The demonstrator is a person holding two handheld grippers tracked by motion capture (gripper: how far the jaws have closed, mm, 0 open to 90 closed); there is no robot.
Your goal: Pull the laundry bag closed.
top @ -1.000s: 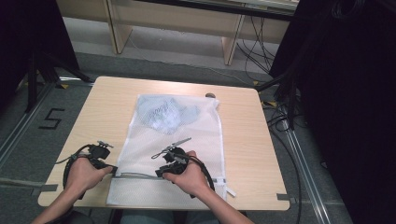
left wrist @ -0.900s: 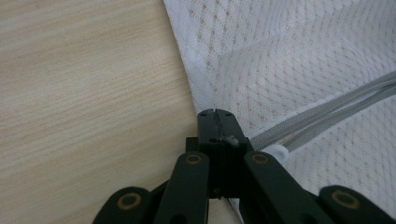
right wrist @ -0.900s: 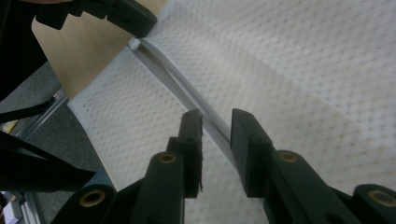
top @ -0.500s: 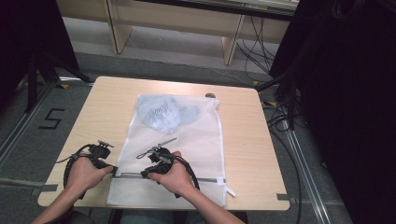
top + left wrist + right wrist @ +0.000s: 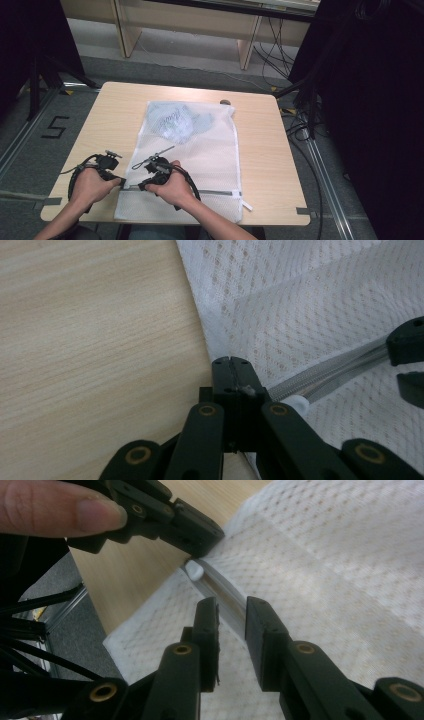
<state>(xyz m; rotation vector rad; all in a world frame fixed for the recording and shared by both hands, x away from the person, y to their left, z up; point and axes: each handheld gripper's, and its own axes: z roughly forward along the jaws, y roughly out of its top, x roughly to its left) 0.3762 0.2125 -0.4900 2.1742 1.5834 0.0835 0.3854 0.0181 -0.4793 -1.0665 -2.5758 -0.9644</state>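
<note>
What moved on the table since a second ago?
The right hand-held gripper slid left along the zipper of the mesh laundry bag, toward the left hand-held gripper; its jaws have just been closing around the zipper. The left one stayed clamped on the bag's edge; the bag didn't shift.

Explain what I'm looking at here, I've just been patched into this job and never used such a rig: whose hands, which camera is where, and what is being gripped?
A person sits at a wooden table and holds a hand-operated two-jaw gripper in each hand. The wide picture comes from a fixed camera above; the other two come from cameras riding on the grippers, looking along their black jaws.

On the table lies a white mesh laundry bag with pale blue clothing inside and a zipper across its near end.

The left gripper is shut on the bag's edge, right at the zipper's end. The right gripper sits close beside it, jaws astride the zipper track; they have just been closing, with a gap still showing, so I cannot say it grips yet.
</note>
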